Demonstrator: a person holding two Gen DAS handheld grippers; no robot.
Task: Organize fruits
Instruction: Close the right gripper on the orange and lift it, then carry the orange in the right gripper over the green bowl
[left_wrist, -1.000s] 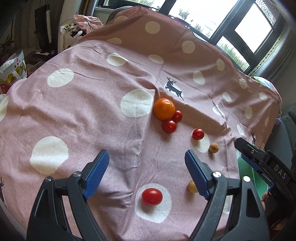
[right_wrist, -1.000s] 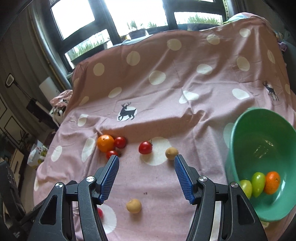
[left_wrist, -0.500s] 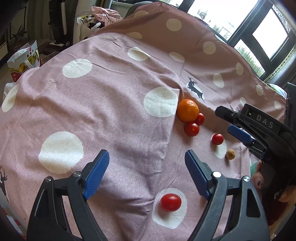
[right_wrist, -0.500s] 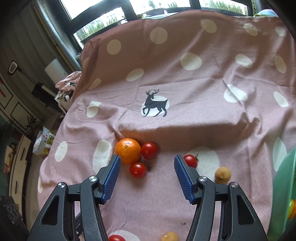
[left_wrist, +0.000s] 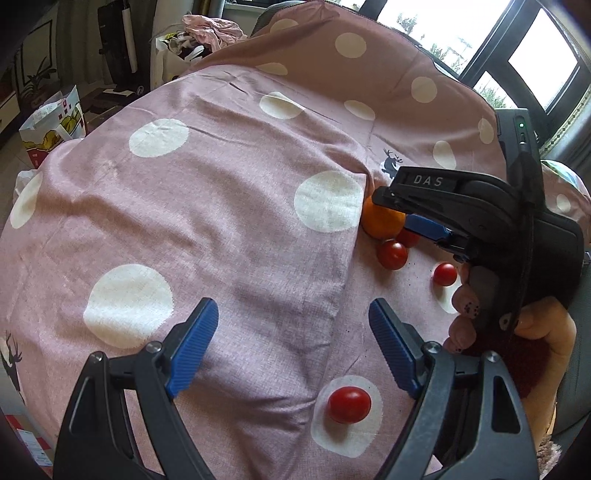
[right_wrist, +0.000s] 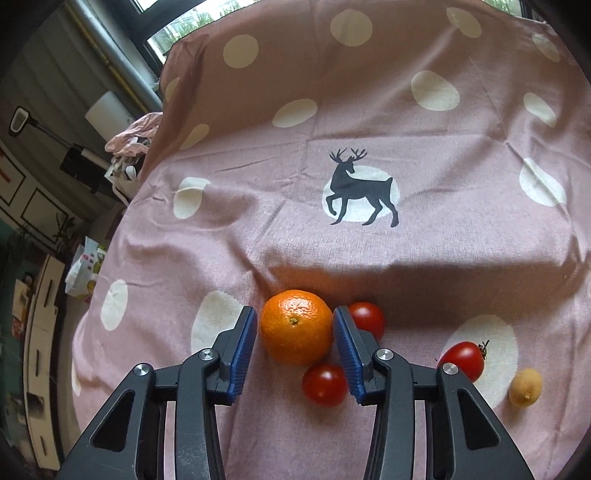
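Note:
An orange (right_wrist: 296, 326) lies on the pink dotted cloth (right_wrist: 332, 258), between the blue pads of my right gripper (right_wrist: 295, 328). The jaws stand open around it, a small gap showing on the left side. Three red tomatoes (right_wrist: 325, 384) (right_wrist: 367, 319) (right_wrist: 463, 360) and a small yellow fruit (right_wrist: 525, 387) lie close by. In the left wrist view the right gripper (left_wrist: 424, 225) covers part of the orange (left_wrist: 380, 221). My left gripper (left_wrist: 293, 343) is open and empty above the cloth, a red tomato (left_wrist: 349, 404) lying below and right of it.
The cloth drapes over a raised back (right_wrist: 369, 74) behind the deer print (right_wrist: 360, 192). Bags and clutter (left_wrist: 51, 122) stand on the floor to the left of the table. Windows (left_wrist: 535, 48) are behind.
My right gripper has moved forward and down to the orange, and its jaws have narrowed around it. The left gripper has shifted back and left a little; the green bowl has left the view.

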